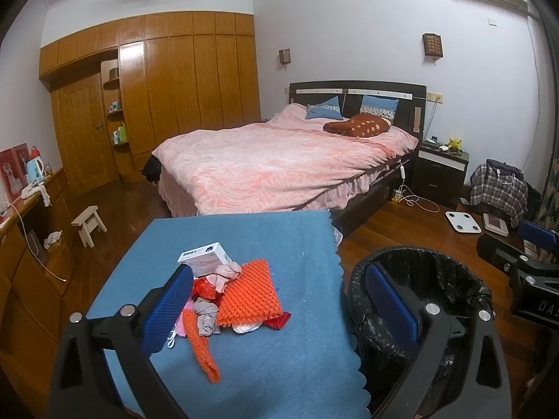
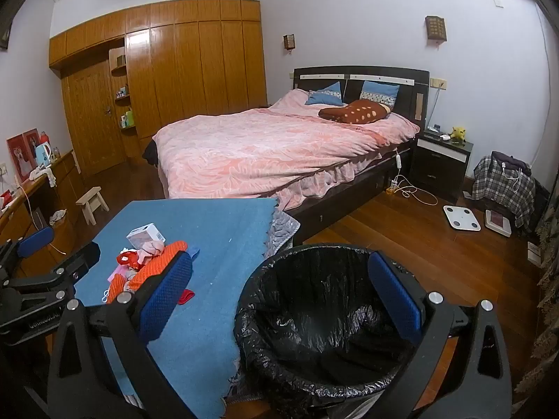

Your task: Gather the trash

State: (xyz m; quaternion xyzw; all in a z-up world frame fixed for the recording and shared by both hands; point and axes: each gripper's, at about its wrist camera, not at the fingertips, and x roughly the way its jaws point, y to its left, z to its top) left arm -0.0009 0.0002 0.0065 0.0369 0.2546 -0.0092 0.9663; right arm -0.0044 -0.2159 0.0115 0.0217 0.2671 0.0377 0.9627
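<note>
Heaped on the blue felt cloth with scalloped edge (image 1: 251, 244): crumpled trash pile (image 1: 223, 296) of orange knobbly foam netting (image 1: 249, 295), grey and pink soft wads, red scraps, and a white rectangular cardboard box (image 1: 204, 256) at the far side. Just beside the cloth's right edge, on glossy wooden floor (image 2: 419, 244): round bin lined with crinkled black plastic bag (image 2: 325, 321). Left gripper (image 1: 279, 300) spread wide over pile, holding nothing. Right gripper (image 2: 279, 296) spread wide over bin, empty. Behind: bed under pink patterned quilt (image 1: 272, 160).
</note>
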